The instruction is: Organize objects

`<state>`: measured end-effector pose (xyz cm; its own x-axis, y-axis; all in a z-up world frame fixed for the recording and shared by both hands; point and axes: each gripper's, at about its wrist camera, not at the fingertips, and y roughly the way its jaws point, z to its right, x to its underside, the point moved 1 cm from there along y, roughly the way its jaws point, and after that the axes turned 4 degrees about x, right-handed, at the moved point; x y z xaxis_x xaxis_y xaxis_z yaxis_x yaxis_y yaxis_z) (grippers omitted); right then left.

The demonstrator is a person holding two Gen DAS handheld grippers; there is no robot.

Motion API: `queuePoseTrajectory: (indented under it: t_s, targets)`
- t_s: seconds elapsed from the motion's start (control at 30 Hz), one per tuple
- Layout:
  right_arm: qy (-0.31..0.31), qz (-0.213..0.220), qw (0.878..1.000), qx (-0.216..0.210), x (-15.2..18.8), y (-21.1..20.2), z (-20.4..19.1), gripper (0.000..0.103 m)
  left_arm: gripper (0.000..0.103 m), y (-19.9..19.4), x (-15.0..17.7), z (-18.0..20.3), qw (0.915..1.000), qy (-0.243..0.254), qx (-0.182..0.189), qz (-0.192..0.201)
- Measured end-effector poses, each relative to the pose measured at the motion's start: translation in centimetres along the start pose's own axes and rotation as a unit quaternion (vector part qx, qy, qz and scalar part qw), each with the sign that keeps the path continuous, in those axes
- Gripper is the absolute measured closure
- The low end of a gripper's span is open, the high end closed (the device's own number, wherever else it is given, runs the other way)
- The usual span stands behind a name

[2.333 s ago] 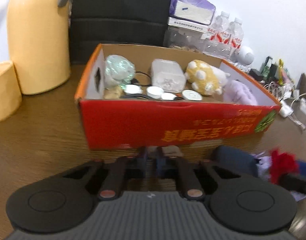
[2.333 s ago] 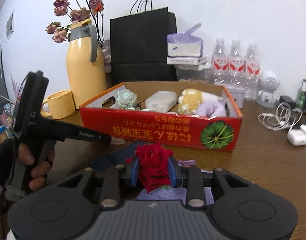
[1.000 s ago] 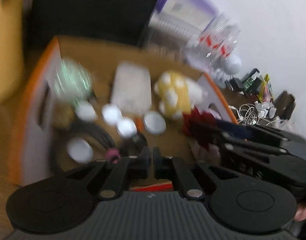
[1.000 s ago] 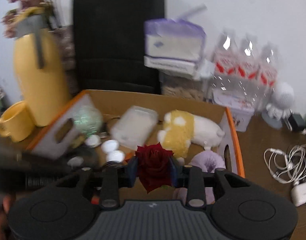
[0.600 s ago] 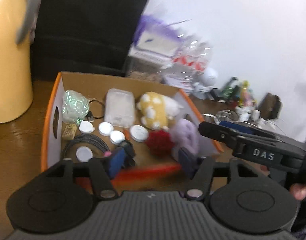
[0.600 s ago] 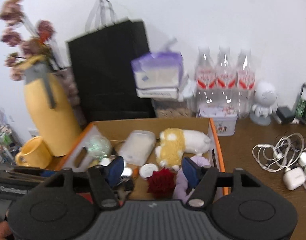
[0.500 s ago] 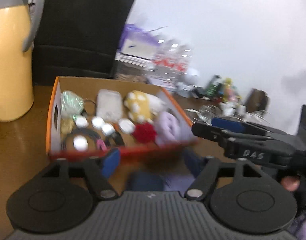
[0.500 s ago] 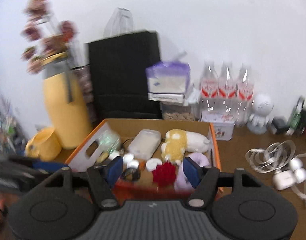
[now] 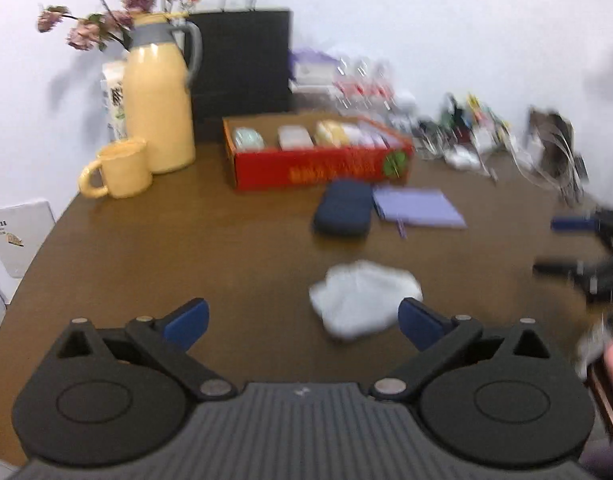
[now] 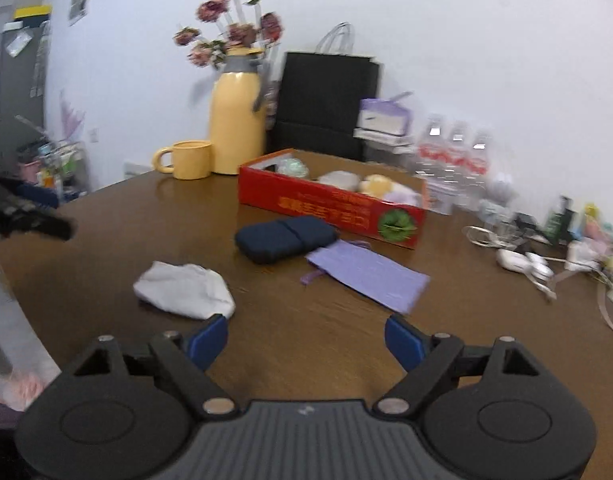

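1. Left wrist view: my left gripper (image 9: 302, 322) fills the bottom of the frame, its two blue-tipped fingers spread wide apart and holding nothing.
2. A crumpled white cloth (image 9: 364, 298) lies on the brown wooden table (image 9: 178, 248) at about one o'clock from the fingers, near the right fingertip.
3. Farther up at twelve to one o'clock, a dark navy pouch (image 9: 343, 213) lies just beside a flat purple notebook (image 9: 418, 208).
4. Beyond them stands the red cardboard box (image 9: 320, 168), open at the top, with pale soft items inside that are too blurred to name.
5. At ten o'clock sit a yellow mug (image 9: 118, 168) and a tall yellow flask (image 9: 158, 100) with dried flowers behind it.
6. At three o'clock, my right gripper (image 9: 590, 256) shows as a dark blur at the frame edge.
7. Right wrist view: my right gripper (image 10: 306, 340) is also wide open and empty, hovering low over the table (image 10: 326, 340).
8. The white cloth (image 10: 184, 290) is at ten o'clock, near the left fingertip.
9. The navy pouch (image 10: 286, 238) is at twelve o'clock, with the purple notebook (image 10: 368, 276) touching it at one o'clock.
10. The red box (image 10: 334, 204) stands behind both.
11. Water bottles (image 10: 454, 156) and tangled white cables (image 10: 522, 260) are at two o'clock.
12. My left gripper (image 10: 26, 212) appears blurred at nine o'clock.
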<state>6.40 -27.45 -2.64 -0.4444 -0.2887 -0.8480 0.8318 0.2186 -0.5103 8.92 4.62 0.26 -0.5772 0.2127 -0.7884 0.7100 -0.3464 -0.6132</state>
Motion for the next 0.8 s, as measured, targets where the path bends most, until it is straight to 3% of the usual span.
queuePoseTrajectory:
  t_s: [0.13, 0.23, 0.3, 0.37, 0.43, 0.53, 0.6, 0.7, 0.8]
  targets:
    - [0.019, -0.019, 0.999, 0.018, 0.3, -1.6, -0.1, 0.018, 0.000, -0.1, 1.4, 0.8, 0.9997, 0.023, -0.009, -0.005]
    - [0.018, -0.006, 1.000, 0.018, -0.5, -1.0, -1.4, 0.018, 0.000, 2.0, 1.7, 1.0, 0.9999, 0.000, 0.009, 0.005]
    - [0.007, 0.000, 1.000, 0.003, -0.8, 0.8, -3.0, 0.020, 0.001, 4.4, 1.4, 1.2, 0.9992, -0.037, 0.000, 0.016]
    - [-0.011, -0.001, 1.000, -0.012, -1.0, 3.6, -5.1, 0.029, 0.013, 6.7, 1.2, 1.5, 0.9980, -0.061, -0.003, 0.014]
    - [-0.030, -0.016, 0.999, -0.020, -1.2, 7.1, -7.1, 0.052, 0.034, 8.9, 1.2, 1.7, 0.9973, -0.073, -0.007, 0.004]
    - [-0.037, -0.042, 0.998, -0.042, -1.2, 11.1, -8.9, 0.056, 0.052, 10.9, 1.8, 1.4, 0.9950, -0.096, -0.019, -0.016]
    - [-0.044, -0.049, 0.997, -0.048, -1.2, 12.8, -9.6, 0.063, 0.062, 11.1, 2.0, 1.7, 0.9961, -0.077, -0.041, -0.007]
    - [-0.033, -0.038, 0.998, -0.029, -1.5, 14.1, -9.6, 0.071, 0.065, 11.4, 2.0, 1.5, 0.9968, -0.070, -0.038, 0.001]
    - [0.011, -0.036, 0.999, -0.028, -1.8, 14.7, -8.3, 0.070, 0.067, 11.9, 1.8, 1.7, 0.9972, -0.059, -0.046, 0.007]
